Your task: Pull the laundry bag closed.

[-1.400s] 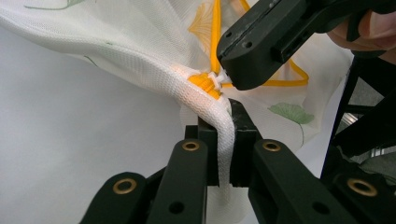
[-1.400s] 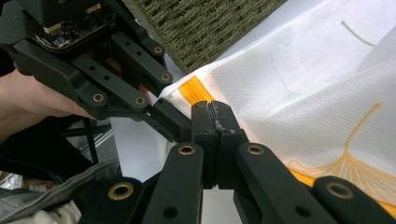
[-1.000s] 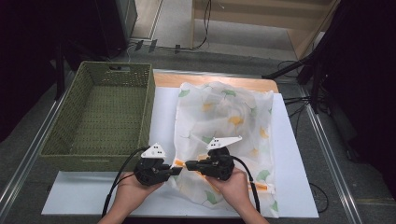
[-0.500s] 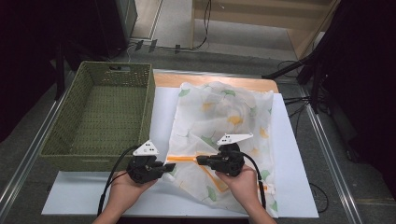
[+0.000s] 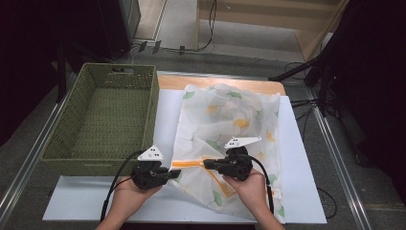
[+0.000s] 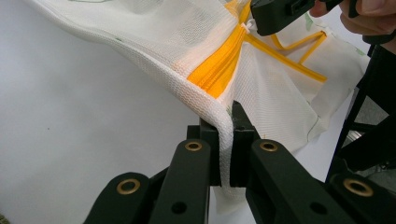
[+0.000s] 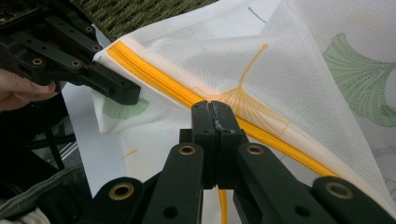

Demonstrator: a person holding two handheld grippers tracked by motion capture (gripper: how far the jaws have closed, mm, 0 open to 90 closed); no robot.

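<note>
Left gripper [image 5: 173, 174] is clamped on the mesh bag [image 5: 230, 120] edge at 7 o'clock, anchoring it; right gripper [image 5: 207, 164] pinches the orange zipper [image 5: 189, 164], probably its pull, keeping it taut.

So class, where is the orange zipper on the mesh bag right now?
In the high view, the orange zipper runs along the mesh bag's near-left edge, between the left gripper and right gripper, beside the green basket.

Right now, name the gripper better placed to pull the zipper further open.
Right. The right gripper has its jaws shut at the slider on the orange zipper, likely on its pull. The left gripper is clamped on the mesh bag edge, anchoring it.
</note>
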